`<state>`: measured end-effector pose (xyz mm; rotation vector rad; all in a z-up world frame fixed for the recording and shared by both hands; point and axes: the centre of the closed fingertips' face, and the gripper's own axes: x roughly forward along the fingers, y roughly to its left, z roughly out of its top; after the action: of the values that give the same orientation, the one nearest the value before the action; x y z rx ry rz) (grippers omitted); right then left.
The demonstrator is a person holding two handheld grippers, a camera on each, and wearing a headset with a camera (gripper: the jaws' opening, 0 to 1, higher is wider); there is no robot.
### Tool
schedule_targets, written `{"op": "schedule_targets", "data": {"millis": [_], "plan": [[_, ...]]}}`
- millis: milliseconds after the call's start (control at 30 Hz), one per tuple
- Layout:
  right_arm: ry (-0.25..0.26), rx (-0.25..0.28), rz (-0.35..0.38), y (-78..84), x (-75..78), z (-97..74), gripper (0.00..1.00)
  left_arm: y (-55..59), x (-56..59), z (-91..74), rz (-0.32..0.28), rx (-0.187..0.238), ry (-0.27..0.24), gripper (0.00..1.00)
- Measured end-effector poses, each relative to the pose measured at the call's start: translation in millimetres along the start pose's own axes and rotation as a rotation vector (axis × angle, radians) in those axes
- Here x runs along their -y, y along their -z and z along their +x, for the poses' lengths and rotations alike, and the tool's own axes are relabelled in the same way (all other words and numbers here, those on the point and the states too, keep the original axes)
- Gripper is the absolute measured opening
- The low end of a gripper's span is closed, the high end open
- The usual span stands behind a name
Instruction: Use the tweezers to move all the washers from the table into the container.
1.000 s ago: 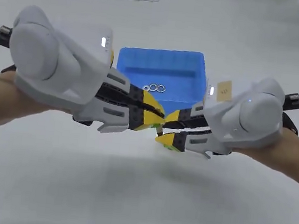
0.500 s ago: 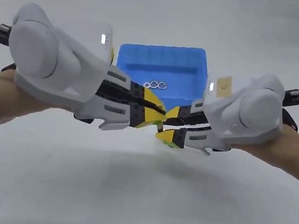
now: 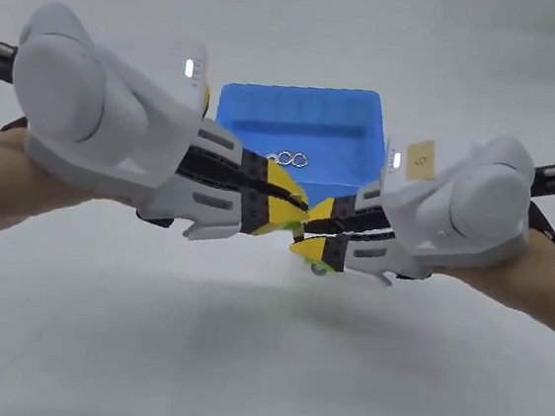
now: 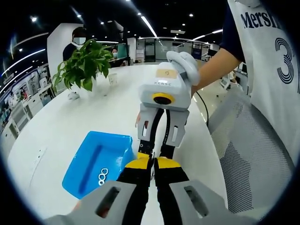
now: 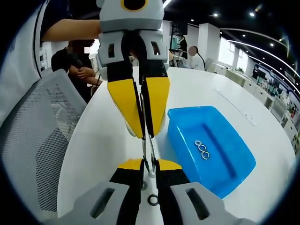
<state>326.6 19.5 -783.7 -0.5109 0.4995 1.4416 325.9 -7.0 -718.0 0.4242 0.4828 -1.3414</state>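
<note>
We are seeing both claws meeting tip to tip just outside the container's near wall. The left claw is pinching the tweezers between its yellow jaws. The right claw is closing narrowly on their lower end and looks to be pinching them too. The tweezers' long axis is running claw to claw, roughly along that near wall. A loose washer is lying flat on the table outside the container, just past the tweezer tips on the right claw's side, so we are judging the right claw nearer. Three washers are already sitting inside the container. The next move is probably dipping the tips onto the loose washer.
</note>
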Motion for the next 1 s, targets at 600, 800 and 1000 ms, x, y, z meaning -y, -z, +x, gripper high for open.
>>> {"op": "schedule_targets", "data": {"millis": [600, 800, 1000], "plan": [[0.001, -0.006, 0.013, 3.9, 0.1, 2.2, 0.11, 5.0, -0.5, 1.4, -0.002, -0.014, 0.003, 0.07], [-0.002, -0.003, 0.018, 4.4, 1.0, 1.5, 0.11, 3.9, -1.4, 2.7, -0.008, -0.012, 0.004, 0.07], [-0.003, -0.003, 0.022, 5.0, 1.3, 0.5, 0.11, 2.9, -1.3, 4.1, -0.017, -0.009, 0.003, 0.07]]}}
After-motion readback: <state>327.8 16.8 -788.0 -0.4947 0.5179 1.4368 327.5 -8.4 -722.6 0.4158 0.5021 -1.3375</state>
